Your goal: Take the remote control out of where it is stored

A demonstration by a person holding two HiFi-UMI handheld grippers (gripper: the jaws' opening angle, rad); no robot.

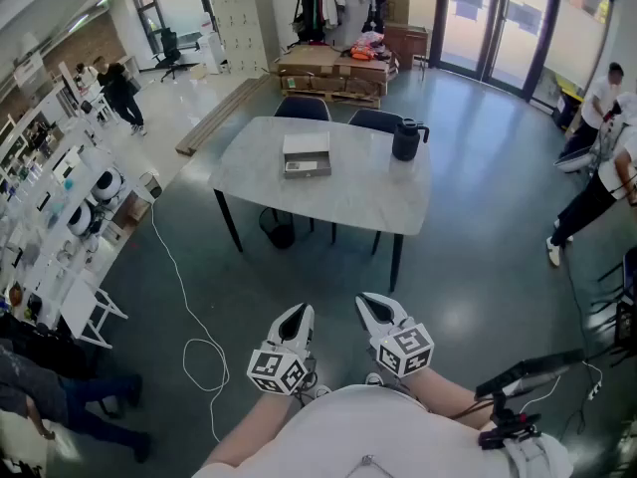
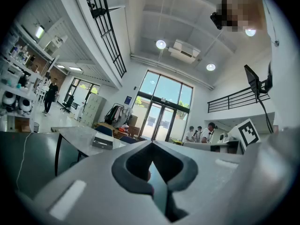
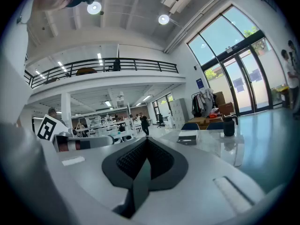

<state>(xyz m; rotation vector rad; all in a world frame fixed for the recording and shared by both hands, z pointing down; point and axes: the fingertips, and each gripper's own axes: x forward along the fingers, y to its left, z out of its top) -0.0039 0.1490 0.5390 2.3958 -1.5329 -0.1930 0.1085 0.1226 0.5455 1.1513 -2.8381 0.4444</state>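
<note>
A grey and white box point(image 1: 307, 154) lies on the marble table point(image 1: 338, 199), well ahead of me; no remote control shows. The same box point(image 2: 103, 141) appears far off in the left gripper view and as a small box point(image 3: 187, 138) in the right gripper view. My left gripper point(image 1: 296, 318) and right gripper point(image 1: 373, 308) are held side by side close to my body, over the floor short of the table. Both have their jaws together and hold nothing.
A black jug point(image 1: 407, 139) stands on the table's far right. Two dark chairs point(image 1: 303, 108) sit behind the table. A white cable point(image 1: 189, 312) trails on the floor at left. Workbenches point(image 1: 55, 217) line the left wall. People stand at right point(image 1: 597, 182) and far left.
</note>
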